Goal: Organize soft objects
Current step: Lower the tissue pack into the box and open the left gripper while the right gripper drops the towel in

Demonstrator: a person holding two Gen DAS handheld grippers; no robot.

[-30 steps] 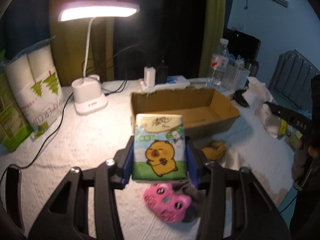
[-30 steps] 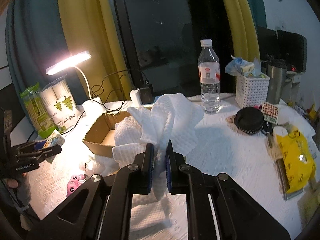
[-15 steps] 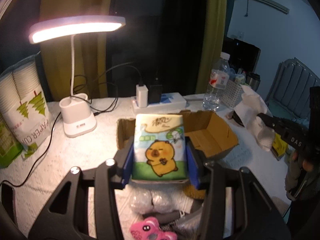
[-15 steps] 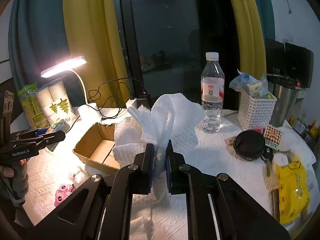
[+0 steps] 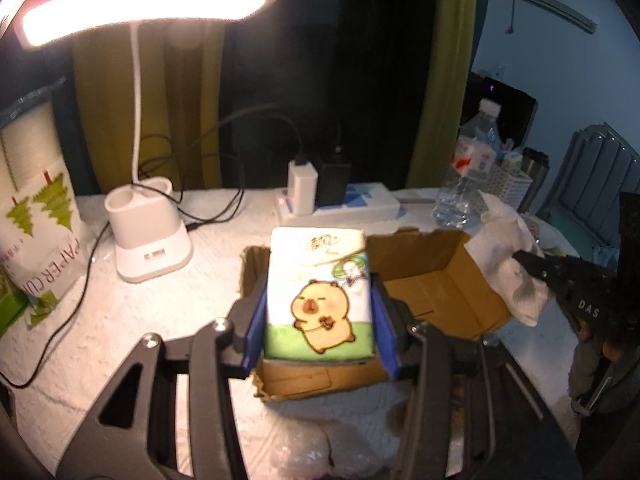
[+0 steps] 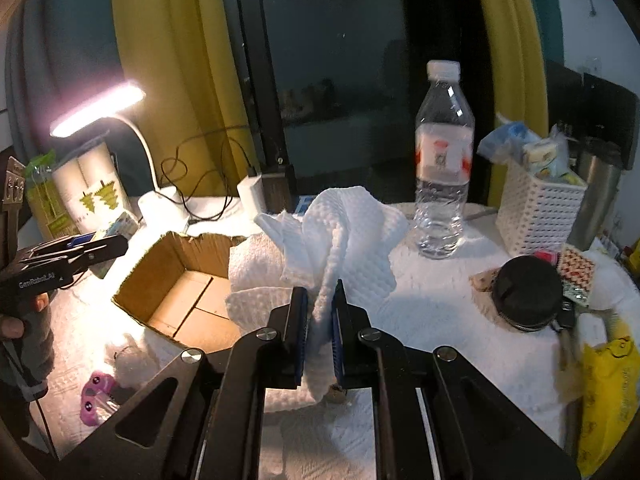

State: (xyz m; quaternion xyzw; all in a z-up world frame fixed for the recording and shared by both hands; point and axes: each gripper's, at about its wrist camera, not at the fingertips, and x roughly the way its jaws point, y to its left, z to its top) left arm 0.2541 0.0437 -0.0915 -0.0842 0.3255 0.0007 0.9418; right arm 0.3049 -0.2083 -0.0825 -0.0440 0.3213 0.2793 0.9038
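Two loads hang by one cardboard box (image 5: pixel 436 280) on the table. Biggest risk: the white towel (image 6: pixel 352 240), pinched in the right gripper (image 6: pixel 320 328), drapes loosely at the box's right edge and could spill outside. Smaller: the tissue pack (image 5: pixel 318 296), clamped in the left gripper (image 5: pixel 318 320) above the box's near left corner, could land on that wall if released now.

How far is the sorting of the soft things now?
Nothing shows inside the cardboard box yet. In hand: the left gripper holds the tissue pack over the box, and the right gripper is shut on the white towel beside it. Left: the pink plush toy lies on the table.
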